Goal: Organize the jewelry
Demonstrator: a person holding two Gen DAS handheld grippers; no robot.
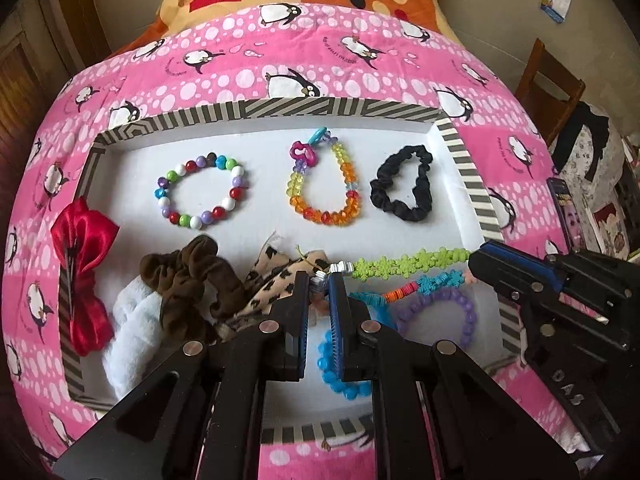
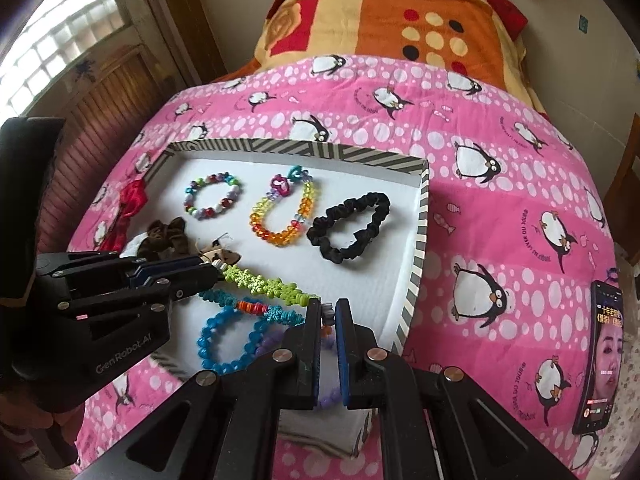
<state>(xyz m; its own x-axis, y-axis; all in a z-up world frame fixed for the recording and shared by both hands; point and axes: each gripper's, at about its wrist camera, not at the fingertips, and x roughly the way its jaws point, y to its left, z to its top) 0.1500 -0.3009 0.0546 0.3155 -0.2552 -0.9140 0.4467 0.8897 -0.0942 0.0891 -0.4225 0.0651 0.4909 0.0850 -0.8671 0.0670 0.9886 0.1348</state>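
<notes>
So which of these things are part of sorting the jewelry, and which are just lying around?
Part of the job:
green bracelet, stretched between left tongs and right tongs
striped tray
round bead bracelet
orange bead bracelet
black scrunchie

Lying about:
phone
penguin sheet
orange blanket

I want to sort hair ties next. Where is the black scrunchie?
The black scrunchie lies in the striped tray's far right corner in the left wrist view, just right of the orange-and-yellow bead bracelet.
</notes>
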